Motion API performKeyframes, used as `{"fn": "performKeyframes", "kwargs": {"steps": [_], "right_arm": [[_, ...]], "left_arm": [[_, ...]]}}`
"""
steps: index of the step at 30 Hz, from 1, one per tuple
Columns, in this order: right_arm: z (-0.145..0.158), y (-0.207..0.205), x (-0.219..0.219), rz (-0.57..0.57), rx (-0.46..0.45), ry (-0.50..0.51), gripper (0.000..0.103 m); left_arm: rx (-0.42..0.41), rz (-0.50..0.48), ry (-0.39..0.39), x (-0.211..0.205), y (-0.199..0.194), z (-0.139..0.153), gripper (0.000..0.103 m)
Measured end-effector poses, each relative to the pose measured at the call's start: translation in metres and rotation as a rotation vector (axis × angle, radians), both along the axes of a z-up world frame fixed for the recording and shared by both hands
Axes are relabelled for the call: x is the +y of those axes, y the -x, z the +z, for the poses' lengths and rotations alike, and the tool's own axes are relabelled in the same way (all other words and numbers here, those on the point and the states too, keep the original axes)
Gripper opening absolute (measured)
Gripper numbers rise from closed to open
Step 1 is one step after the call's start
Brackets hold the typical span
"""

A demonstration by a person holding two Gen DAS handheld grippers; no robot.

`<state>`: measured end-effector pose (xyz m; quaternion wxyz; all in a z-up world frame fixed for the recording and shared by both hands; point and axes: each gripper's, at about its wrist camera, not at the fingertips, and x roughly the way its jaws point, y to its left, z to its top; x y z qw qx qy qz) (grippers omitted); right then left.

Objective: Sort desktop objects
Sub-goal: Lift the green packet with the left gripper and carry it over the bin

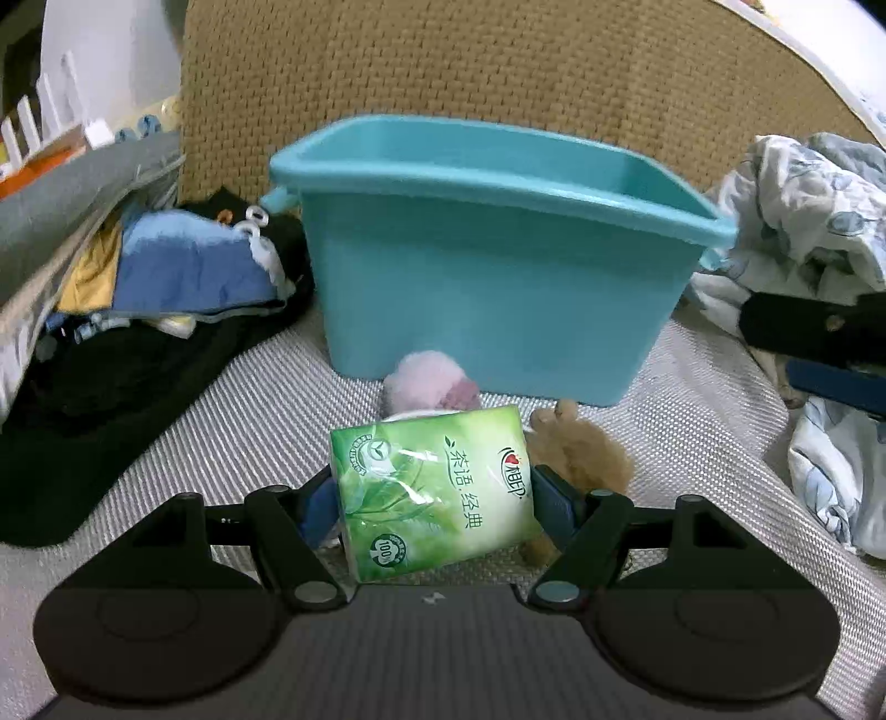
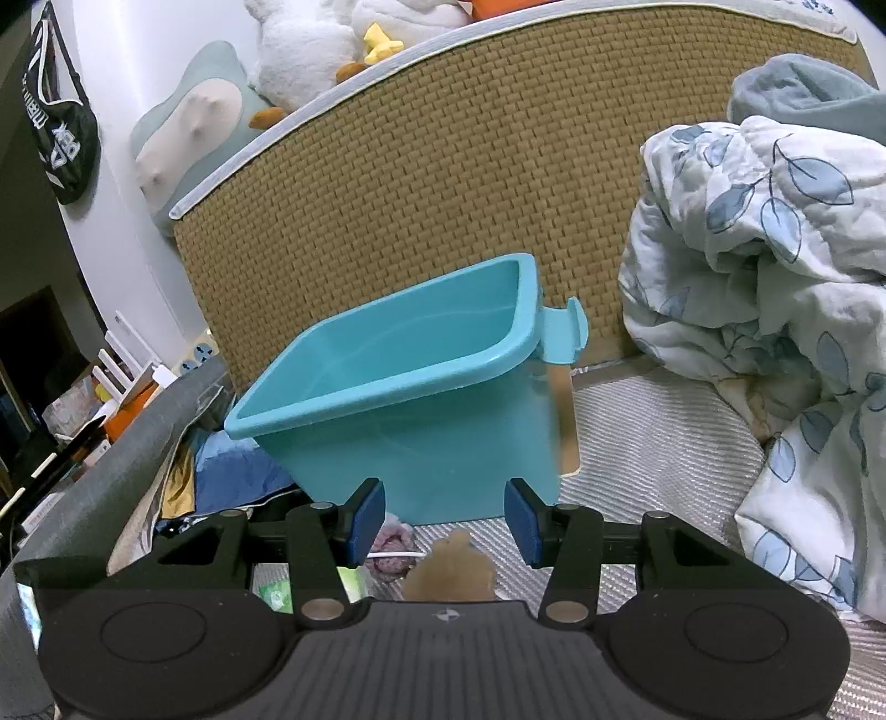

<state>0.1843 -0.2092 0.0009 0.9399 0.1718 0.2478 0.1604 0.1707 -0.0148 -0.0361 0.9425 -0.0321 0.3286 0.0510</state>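
My left gripper [image 1: 434, 490] is shut on a green tissue pack [image 1: 437, 493] and holds it just above the grey mat, in front of the teal plastic bin [image 1: 498, 266]. A pink fluffy toy [image 1: 429, 385] and a tan fluffy toy [image 1: 581, 448] lie on the mat behind the pack, at the bin's foot. My right gripper [image 2: 446, 520] is open and empty, above the tan toy [image 2: 451, 570] and the pink toy [image 2: 393, 548], facing the teal bin [image 2: 410, 387]. The right gripper's body shows at the right edge of the left wrist view [image 1: 819, 332].
A pile of dark and blue clothes [image 1: 166, 277] lies left of the bin. A crumpled leaf-print quilt [image 2: 775, 310] fills the right side. A woven tan headboard [image 2: 415, 183] stands behind the bin, with plush toys [image 2: 310, 50] on top.
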Motion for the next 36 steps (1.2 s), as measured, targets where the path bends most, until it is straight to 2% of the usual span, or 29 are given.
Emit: {"fn": "performKeyframes", "kwargs": {"steps": [4, 9, 17, 20, 36], "right_arm": [[-0.002, -0.001, -0.003, -0.008, 0.01, -0.015, 0.052], [-0.001, -0.001, 0.0, 0.001, 0.01, -0.012, 0.052], [0.0, 0.005, 0.012, 0.033, -0.014, 0.051, 0.052], [-0.001, 0.003, 0.01, 0.025, -0.01, 0.044, 0.052], [-0.003, -0.001, -0.006, -0.022, 0.013, -0.003, 0.053]], "left_arm": [[-0.009, 0.002, 0.001, -0.001, 0.003, 0.007, 0.074], [0.012, 0.018, 0.045, 0.0, 0.0, 0.015, 0.074], [0.004, -0.007, 0.037, -0.003, -0.002, 0.039, 0.074], [0.005, -0.017, 0.028, -0.001, -0.002, 0.047, 0.074], [-0.107, -0.043, -0.023, 0.005, -0.02, 0.096, 0.074]]}}
